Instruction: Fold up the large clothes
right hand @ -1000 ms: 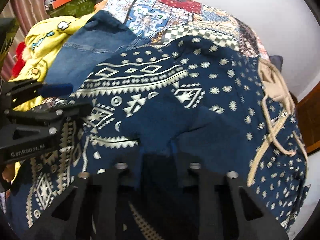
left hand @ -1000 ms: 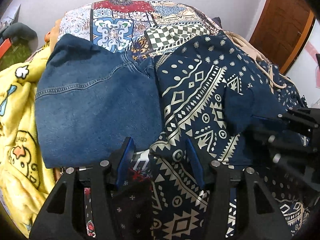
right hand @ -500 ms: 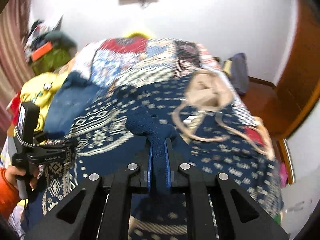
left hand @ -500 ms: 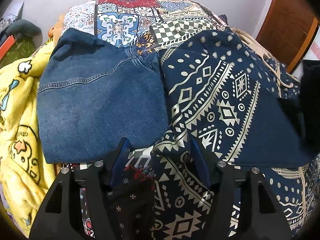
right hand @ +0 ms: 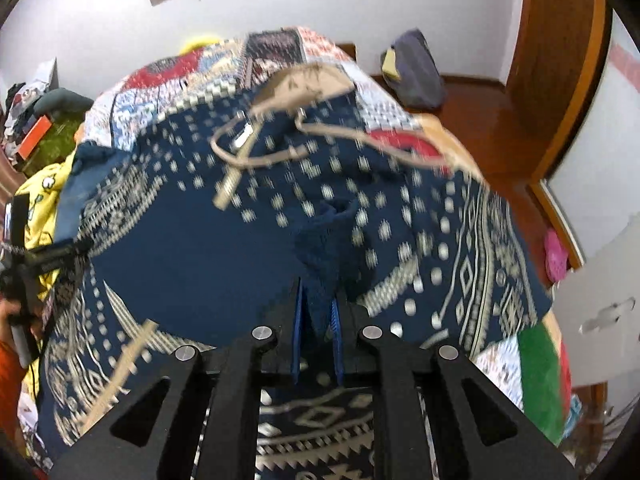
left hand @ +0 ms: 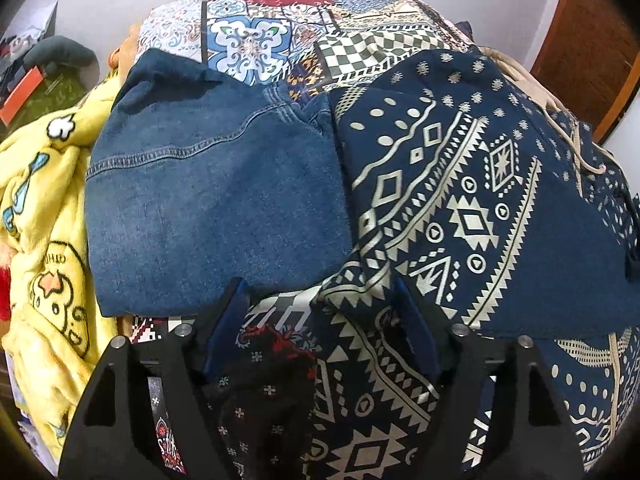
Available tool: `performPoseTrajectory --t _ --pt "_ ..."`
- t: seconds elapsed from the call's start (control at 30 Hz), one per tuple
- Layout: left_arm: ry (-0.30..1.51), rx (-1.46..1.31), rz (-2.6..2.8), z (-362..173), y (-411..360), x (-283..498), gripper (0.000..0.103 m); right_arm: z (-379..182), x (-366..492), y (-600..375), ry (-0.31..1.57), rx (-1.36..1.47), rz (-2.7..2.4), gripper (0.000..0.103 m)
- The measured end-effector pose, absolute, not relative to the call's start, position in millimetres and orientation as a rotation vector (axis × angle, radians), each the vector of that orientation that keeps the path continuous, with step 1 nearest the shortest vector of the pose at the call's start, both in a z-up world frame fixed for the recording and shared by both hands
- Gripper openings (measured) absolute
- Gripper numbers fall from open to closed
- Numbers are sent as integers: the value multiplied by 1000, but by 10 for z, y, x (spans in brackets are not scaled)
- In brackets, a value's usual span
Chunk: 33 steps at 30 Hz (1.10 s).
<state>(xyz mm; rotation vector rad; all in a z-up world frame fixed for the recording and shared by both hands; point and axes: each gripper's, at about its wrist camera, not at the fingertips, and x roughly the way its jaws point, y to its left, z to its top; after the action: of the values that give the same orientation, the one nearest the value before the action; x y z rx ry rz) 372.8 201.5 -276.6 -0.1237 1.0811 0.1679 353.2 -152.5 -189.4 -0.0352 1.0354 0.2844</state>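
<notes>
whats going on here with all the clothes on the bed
A person is folding a large navy patterned garment spread over a bed with a patchwork cover. The right gripper is shut on a pinch of the navy cloth. The left gripper has just been opening and now stands open low over the garment's near edge, gripping nothing. Folded jeans lie beside it, next to a yellow blanket. A beige drawstring bag rests on the garment's far side.
</notes>
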Motion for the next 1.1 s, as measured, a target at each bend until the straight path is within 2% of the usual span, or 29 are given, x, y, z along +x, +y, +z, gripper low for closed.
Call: performPoseTrajectory --t 0.13,0.3,0.47,0.67,0.8,1.1 --pt "1098 -162 167 -2783 2073 3747 80 -1893 3502 -1659 1053 -72 220 21" --pt "1106 -114 203 -2670 2013 3750 79 -1708 3484 -1998 1031 -24 174 43" --pt "1034 -2 213 -2348 1792 3714 79 -1481 3458 -2340 992 54 159 56" --pt "908 7 124 -1860 1400 3735 79 -1442 3503 -2826 988 153 110 62" --pt "857 17 42 -1664 1040 3798 79 -1694 3589 -3115 1048 227 75 62" --pt "884 9 -108 -1783 355 3901 79 -2423 3823 -3463 1180 442 55 62"
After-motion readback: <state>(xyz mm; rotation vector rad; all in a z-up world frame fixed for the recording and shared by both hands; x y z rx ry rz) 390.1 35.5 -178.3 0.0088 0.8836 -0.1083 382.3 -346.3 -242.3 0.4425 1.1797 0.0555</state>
